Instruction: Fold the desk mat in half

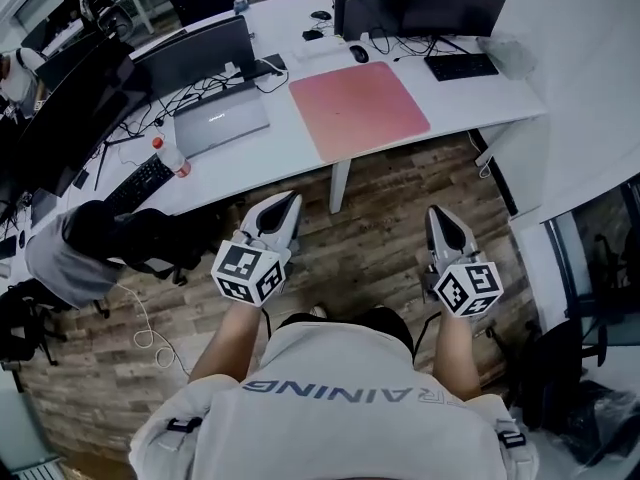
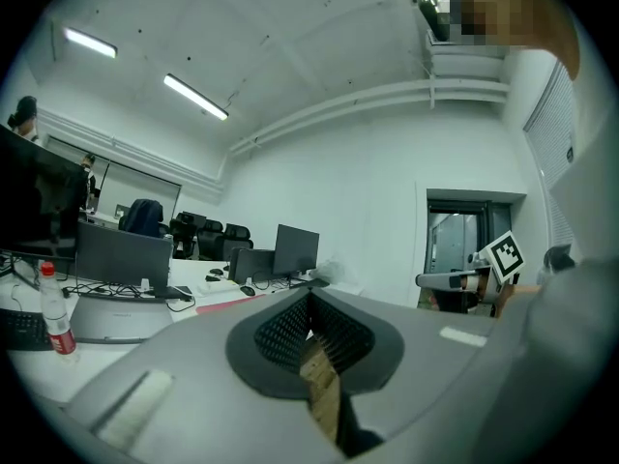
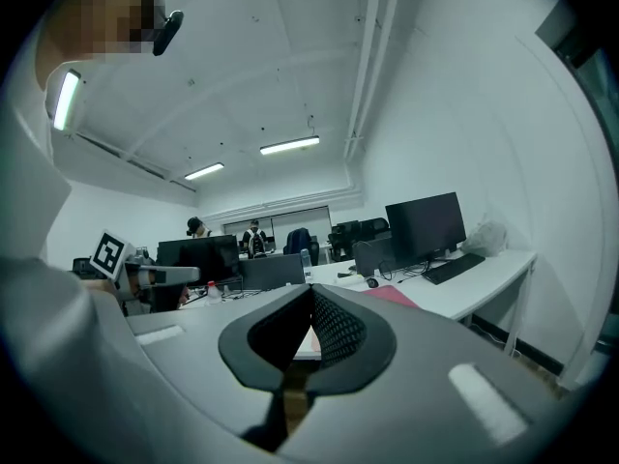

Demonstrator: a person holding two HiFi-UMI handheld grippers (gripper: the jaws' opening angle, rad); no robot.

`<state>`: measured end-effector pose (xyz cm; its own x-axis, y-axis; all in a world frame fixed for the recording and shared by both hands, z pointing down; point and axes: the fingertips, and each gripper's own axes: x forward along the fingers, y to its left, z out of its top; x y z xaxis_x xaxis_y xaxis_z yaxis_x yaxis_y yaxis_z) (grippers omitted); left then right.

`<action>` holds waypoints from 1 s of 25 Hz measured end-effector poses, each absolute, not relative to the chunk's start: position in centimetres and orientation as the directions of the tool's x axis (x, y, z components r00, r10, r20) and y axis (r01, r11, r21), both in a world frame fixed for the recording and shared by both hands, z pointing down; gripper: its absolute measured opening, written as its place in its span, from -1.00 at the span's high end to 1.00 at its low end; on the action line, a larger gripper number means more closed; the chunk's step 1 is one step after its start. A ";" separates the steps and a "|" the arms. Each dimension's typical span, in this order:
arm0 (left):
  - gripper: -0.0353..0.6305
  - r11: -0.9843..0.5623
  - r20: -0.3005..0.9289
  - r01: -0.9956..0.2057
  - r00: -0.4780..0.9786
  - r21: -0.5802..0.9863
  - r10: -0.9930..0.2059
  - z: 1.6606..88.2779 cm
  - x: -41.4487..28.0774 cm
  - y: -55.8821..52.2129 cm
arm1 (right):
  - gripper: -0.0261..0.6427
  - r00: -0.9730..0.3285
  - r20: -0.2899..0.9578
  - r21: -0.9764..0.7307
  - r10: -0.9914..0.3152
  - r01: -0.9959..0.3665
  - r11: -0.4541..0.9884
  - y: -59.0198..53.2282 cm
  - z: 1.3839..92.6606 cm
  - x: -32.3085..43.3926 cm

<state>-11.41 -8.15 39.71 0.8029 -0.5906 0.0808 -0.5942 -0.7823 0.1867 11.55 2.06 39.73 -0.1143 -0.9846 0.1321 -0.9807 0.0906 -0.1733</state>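
Grippers sit low in the frame – the grey left gripper and the grey right gripper, both shut tight, holding nothing. That is likely because the flat pink square desk mat lies unfolded upper middle on the long white desk – well apart.

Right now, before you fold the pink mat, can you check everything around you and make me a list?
surface: white desk, bare along its front edge.
job's things: pink desk mat lies flat and unfolded on the desk, with nothing on it.
clutter: laptop, bottle, keyboard, mouse and monitors, all off the mat.
grippers: left gripper and right gripper are both shut and empty, over the floor, short of the desk.
cables: black cables behind the laptop; a white cable on the floor.
surroundings: wooden floor; people far off at other desks.
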 end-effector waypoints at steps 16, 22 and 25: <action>0.90 -0.574 0.116 -0.800 0.596 0.174 -0.795 39.6 -2.9 -22.4 | 0.88 -0.407 0.136 -0.208 -0.903 -0.903 0.376 -20.3 40.7 21.4; 0.90 -0.484 0.148 -0.859 0.508 0.168 -0.849 40.1 0.3 -25.9 | 0.88 -0.502 0.181 -0.162 -0.846 -0.863 0.478 -26.4 41.6 24.2; 0.90 -0.452 0.169 -0.876 0.478 0.169 -0.862 40.7 1.3 -27.0 | 0.88 -0.548 0.218 -0.155 -0.807 -0.836 0.526 -28.6 42.9 24.7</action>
<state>1.32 -26.97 40.68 0.4778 -0.8620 0.1694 -0.8758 -0.4522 0.1689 24.66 -28.55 42.86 -0.5483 -0.8073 0.2182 -0.8362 0.5261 -0.1547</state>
